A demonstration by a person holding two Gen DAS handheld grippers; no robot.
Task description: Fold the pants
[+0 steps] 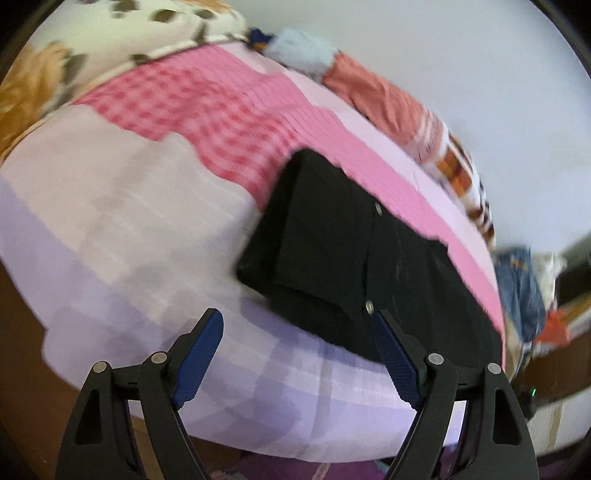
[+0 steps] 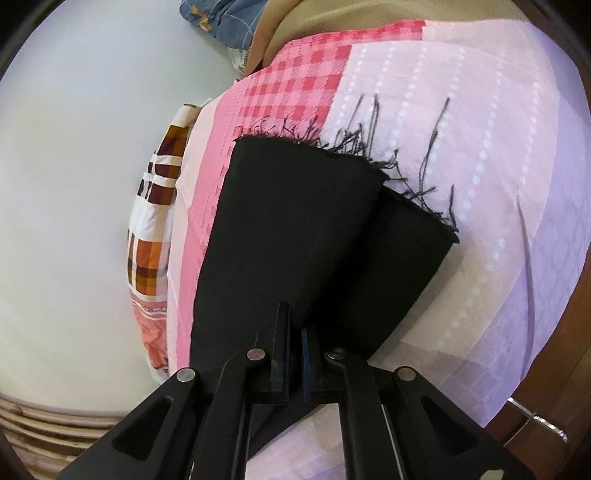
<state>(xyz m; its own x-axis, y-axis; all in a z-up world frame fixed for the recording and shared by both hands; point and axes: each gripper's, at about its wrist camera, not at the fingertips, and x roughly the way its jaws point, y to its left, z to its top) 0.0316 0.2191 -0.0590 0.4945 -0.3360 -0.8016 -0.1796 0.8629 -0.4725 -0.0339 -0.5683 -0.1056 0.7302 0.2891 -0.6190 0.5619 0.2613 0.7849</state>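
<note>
The black pants (image 2: 303, 229) lie on a pink-and-lilac bedspread (image 2: 461, 155) — right gripper (image 2: 293, 354) pinched onto them, left gripper (image 1: 295, 354) spread wide, empty, just before the waistband; white wall (image 2: 74, 184) beyond.

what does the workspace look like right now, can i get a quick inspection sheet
surface: bed sheet, pink and lilac patchwork
job's things: black pants lie flat, frayed hems far from right gripper
clutter: orange plaid cloth, denim garment, floral pillow at bed edges
grippers: left gripper open, holding nothing; right gripper shut on the pants
cables: nothing seen
surroundings: white wall
</note>
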